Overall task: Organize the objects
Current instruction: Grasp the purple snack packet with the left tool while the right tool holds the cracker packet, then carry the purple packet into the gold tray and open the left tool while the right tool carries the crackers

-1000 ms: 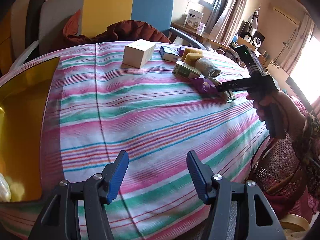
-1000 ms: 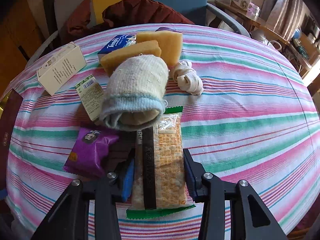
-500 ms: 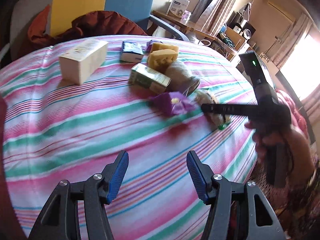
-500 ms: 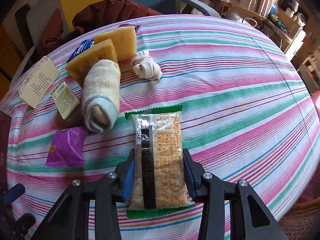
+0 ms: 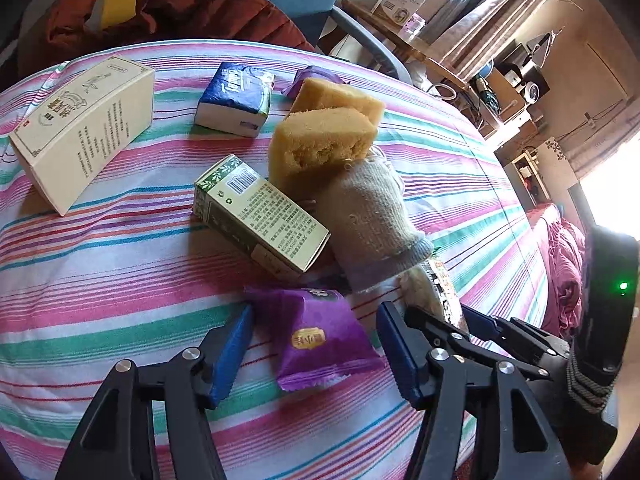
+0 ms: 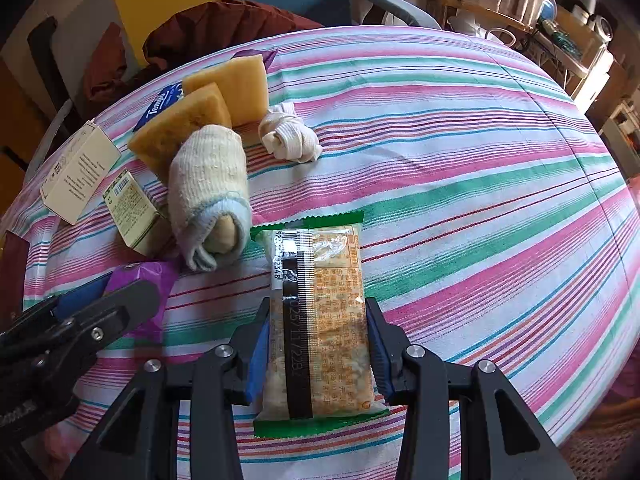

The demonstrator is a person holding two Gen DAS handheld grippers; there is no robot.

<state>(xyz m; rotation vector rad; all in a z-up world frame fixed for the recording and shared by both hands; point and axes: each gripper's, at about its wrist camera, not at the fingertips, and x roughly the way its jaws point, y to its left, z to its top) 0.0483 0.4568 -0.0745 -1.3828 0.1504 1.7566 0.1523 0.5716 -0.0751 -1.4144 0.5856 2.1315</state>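
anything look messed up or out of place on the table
Nothing spilled or broken. The items are only jumbled: one yellow sponge leans tilted on the rolled sock, and the green carton lies askew against both.

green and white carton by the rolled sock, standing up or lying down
Lying down. The green and white carton rests on a long side on the striped tablecloth, barcode panel facing up, one side against the rolled sock.

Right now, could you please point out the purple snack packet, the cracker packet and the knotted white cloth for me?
purple snack packet (image 5: 320, 340): left wrist view, middle of its front face.
cracker packet (image 6: 320, 320): right wrist view, centre of the wrapper.
knotted white cloth (image 6: 290, 138): right wrist view, on the knot.
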